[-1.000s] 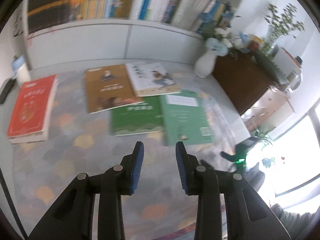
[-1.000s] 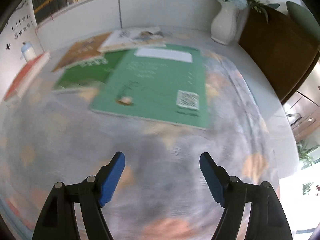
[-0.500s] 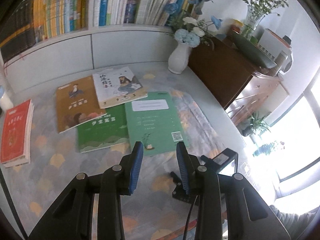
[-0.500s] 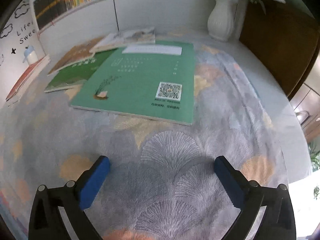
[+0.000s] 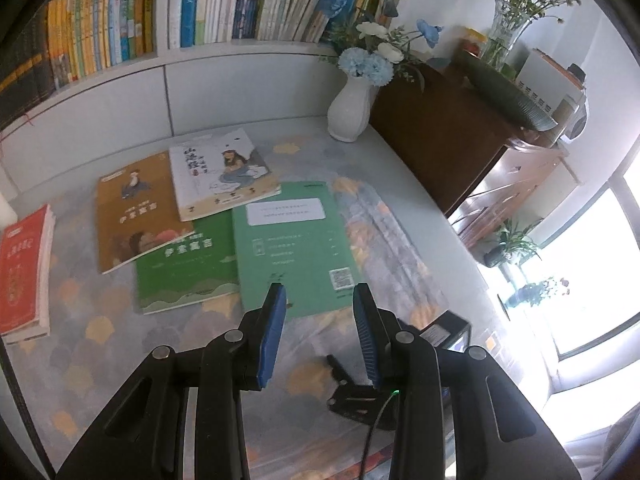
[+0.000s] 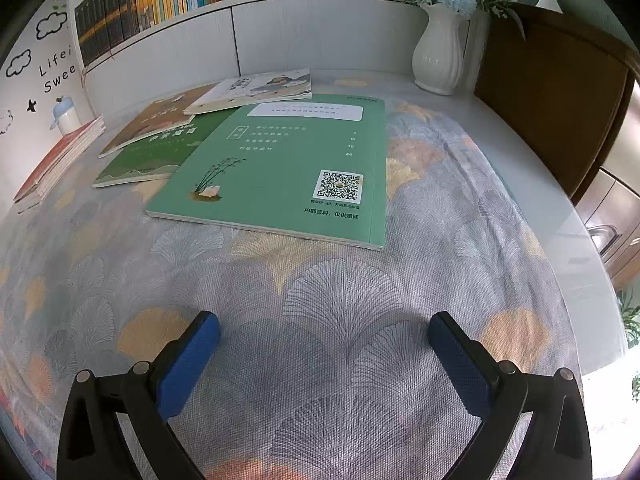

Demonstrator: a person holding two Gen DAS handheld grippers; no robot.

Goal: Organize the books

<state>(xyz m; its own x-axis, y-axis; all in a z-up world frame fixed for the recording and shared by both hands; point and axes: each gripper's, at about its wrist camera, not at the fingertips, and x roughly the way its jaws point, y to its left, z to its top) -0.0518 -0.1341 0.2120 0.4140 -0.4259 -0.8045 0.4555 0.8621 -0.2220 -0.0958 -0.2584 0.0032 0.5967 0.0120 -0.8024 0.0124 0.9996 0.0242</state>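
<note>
Several books lie flat on the patterned tablecloth [image 6: 340, 292]. A light green book [image 5: 296, 240] [image 6: 288, 168] with a QR code is nearest. To its left lie a dark green book [image 5: 188, 264] [image 6: 156, 152], a brown book [image 5: 136, 208], a white illustrated book [image 5: 224, 172] [image 6: 256, 88] and a thick red book [image 5: 24, 272] [image 6: 56, 160]. My left gripper [image 5: 318, 300] hovers over the light green book's near edge, narrowly open and holding nothing. My right gripper [image 6: 322, 324] stands wide open low over bare cloth, short of that book's near edge.
A white vase [image 5: 352, 112] [image 6: 440, 52] of blue flowers stands at the back right beside a brown cabinet [image 5: 448, 152]. A full bookshelf [image 5: 200, 8] runs along the back wall. A black device [image 5: 360, 396] with a green light sits below my left fingers. The table edge curves on the right.
The right jaws spread from half open to fully wide and dropped closer to the cloth. The left gripper swung right, bringing the vase and cabinet into view; its gap is unchanged.
</note>
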